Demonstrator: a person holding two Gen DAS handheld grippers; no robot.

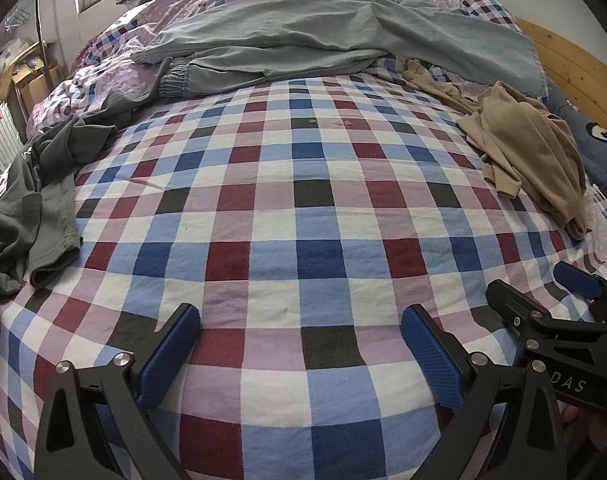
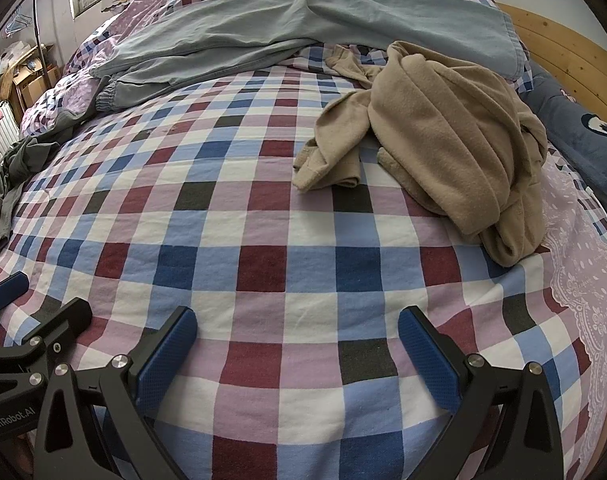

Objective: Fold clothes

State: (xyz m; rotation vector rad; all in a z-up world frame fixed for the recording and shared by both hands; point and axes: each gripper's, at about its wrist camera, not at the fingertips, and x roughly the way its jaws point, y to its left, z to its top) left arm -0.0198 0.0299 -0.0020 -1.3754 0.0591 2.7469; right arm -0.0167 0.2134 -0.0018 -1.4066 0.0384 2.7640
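Right wrist view | our right gripper and left gripper: fingers apart, holding nothing | tan fleece garment lies crumpled on the bed, ahead and right of the right fingers, nearer them | we judge right reaches first.

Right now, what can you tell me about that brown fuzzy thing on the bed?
The brown garment looks like soft, fuzzy fleece in a plain tan colour. It is not folded: it lies in a rumpled heap on the right side of the checked bedspread, with a sleeve or leg trailing out to the left, its end doubled over. Its far edge reaches the pale grey-blue trousers spread across the back of the bed. Neither tool touches it; both are open, near the front edge.
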